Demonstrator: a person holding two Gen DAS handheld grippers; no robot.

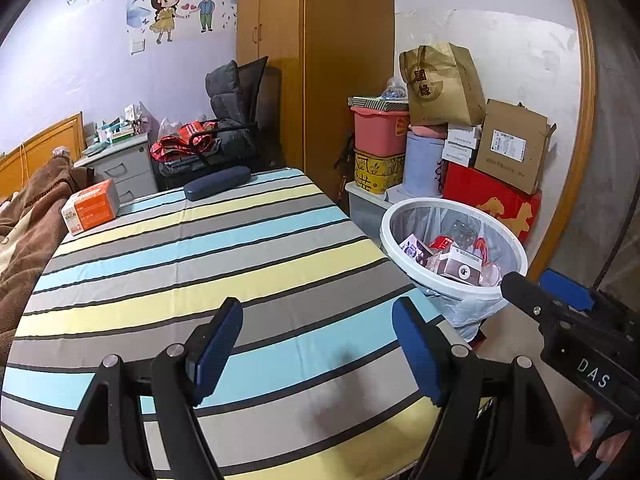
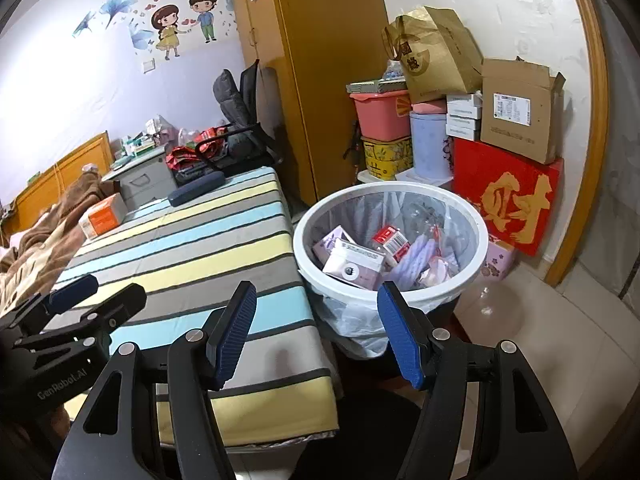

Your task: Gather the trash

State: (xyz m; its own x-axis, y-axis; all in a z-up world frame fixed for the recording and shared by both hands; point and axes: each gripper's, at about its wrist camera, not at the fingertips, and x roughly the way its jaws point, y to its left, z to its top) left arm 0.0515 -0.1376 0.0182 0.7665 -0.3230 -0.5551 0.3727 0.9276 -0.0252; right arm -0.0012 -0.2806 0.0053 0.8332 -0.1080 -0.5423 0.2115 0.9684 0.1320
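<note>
A white waste bin (image 2: 476,224) with a clear liner stands on the floor beside the striped table (image 2: 192,248); in the left wrist view the waste bin (image 1: 386,220) sits right of the table (image 1: 192,264). It holds several small cartons (image 2: 352,266) and wrappers. My right gripper (image 2: 316,332) hangs open and empty over the table's near corner, just short of the bin. My left gripper (image 1: 316,344) is open and empty above the table's near part. The right gripper (image 1: 548,292) also shows at the right edge, the left gripper (image 2: 84,296) at the left edge.
An orange and white box (image 1: 92,206) and a dark blue case (image 1: 218,182) lie at the table's far end. Stacked boxes, tubs and a paper bag (image 2: 436,52) crowd the wall behind the bin. A wooden wardrobe (image 1: 320,60), a chair and a bed lie beyond.
</note>
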